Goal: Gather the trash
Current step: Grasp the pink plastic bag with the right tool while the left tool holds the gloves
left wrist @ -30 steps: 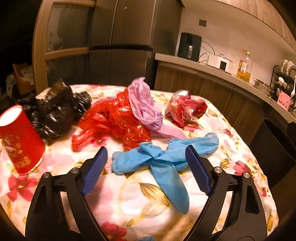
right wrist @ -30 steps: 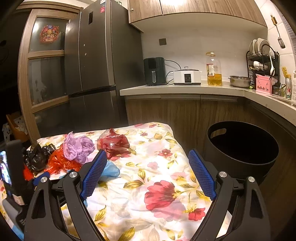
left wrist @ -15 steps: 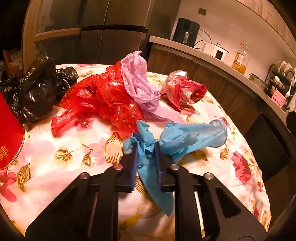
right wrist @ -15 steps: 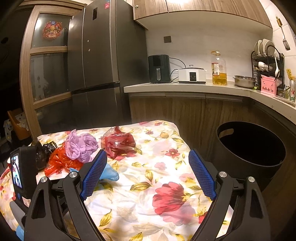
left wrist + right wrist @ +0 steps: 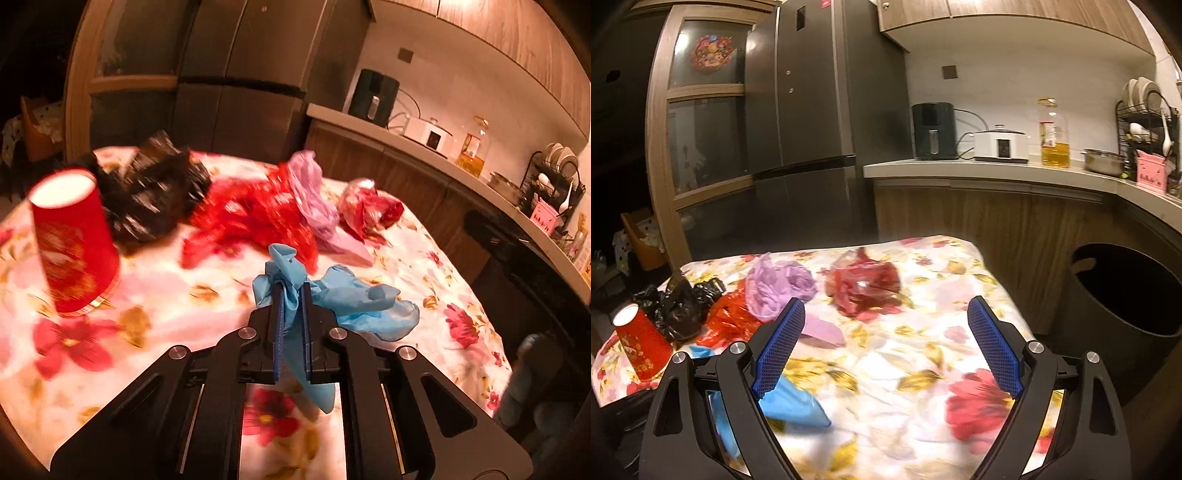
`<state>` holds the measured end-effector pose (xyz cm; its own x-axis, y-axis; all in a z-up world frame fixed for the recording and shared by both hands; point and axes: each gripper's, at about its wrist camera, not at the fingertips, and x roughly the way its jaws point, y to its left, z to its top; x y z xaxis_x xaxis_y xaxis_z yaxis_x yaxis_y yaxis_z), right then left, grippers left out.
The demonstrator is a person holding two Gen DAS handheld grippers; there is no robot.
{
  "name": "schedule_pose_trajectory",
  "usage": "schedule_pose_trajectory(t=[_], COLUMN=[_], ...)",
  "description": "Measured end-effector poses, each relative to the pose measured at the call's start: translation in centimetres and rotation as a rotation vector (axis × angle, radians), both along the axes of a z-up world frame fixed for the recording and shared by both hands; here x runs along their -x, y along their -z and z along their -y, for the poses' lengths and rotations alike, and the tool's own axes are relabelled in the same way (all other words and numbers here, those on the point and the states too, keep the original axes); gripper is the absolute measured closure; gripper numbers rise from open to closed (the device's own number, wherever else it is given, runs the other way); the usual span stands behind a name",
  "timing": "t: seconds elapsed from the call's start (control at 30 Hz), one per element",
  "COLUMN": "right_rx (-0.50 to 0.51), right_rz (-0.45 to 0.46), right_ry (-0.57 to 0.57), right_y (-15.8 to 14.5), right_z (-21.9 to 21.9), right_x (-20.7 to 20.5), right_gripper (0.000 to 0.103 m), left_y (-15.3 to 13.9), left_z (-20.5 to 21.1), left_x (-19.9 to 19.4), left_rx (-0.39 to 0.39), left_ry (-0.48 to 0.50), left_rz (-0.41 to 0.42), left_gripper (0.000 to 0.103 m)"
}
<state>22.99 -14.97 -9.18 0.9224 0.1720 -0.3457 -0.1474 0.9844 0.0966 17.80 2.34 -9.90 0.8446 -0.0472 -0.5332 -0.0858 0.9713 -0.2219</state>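
1. The left tongs [image 5: 291, 291] are clamped on the bunched middle of the blue glove [image 5: 354, 299]. It hangs from them just above the flowered worktop [image 5: 192, 295], on the near side of the red plastic bag [image 5: 251, 218].
2. The right tongs [image 5: 886, 343] stand wide apart and hold nothing, poised over the worktop between the glove and the black bin [image 5: 1126, 295].
3. Risk: only a thin fold of glove sits between the pads, and loose ends dangle on both sides. I judge a quick swing toward the bin could let the slick material slide out and drop short.
4. Risk: the trailing fingers of the glove could drag across the red plastic bag or the purple bag [image 5: 314, 195] beside it and pull them off the worktop.
5. Risk: the upturned red cup [image 5: 74, 240] stands to the left of the glove; a wide sweep might tip it.
6. The left view shows the grip itself, but the bin only as a dark edge.
7. The right view shows the bin's open mouth beyond the worktop's right edge, yet only a blurred corner of the glove.
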Motion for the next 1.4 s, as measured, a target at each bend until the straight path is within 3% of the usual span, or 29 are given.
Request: schedule_pose_trajectory(t=[0.43,0.77,0.9,1.07,1.2,1.4], right_rx=[0.008,0.015,0.009,0.011,0.002,-0.001], right_rz=[-0.04,-0.09,-0.134,-0.152,-0.123,-0.121], right_ry=[-0.102,-0.201,-0.238,-0.281,-0.284,-0.243], right_y=[1.7,2.9,3.3,3.5,2.9,2.1], right_z=[-6.2,-9.5,-10.1,-10.6,-10.0,-8.0], right_x=[-5.2,-8.0,-9.0,-9.0,-8.0,-6.3], right_gripper=[0.033,0.042,0.058,0.096,0.101,0.101], left_y=[-0.4,-0.2,0.0,0.1,0.0,-0.1], left_z=[-3.0,-4.6,-4.8,-5.0,-5.2,-4.9], left_x=[1.6,1.5,1.2,0.8,0.8,1.1], left_rx=[-0.059,-0.023,-0.015,0.001,0.006,0.002], left_ry=[-0.05,-0.042,-0.039,-0.039,-0.04,-0.039], left_rz=[0.021,0.011,0.002,-0.012,-0.008,0.0], left_gripper=[0.096,0.096,0.096,0.096,0.096,0.096])
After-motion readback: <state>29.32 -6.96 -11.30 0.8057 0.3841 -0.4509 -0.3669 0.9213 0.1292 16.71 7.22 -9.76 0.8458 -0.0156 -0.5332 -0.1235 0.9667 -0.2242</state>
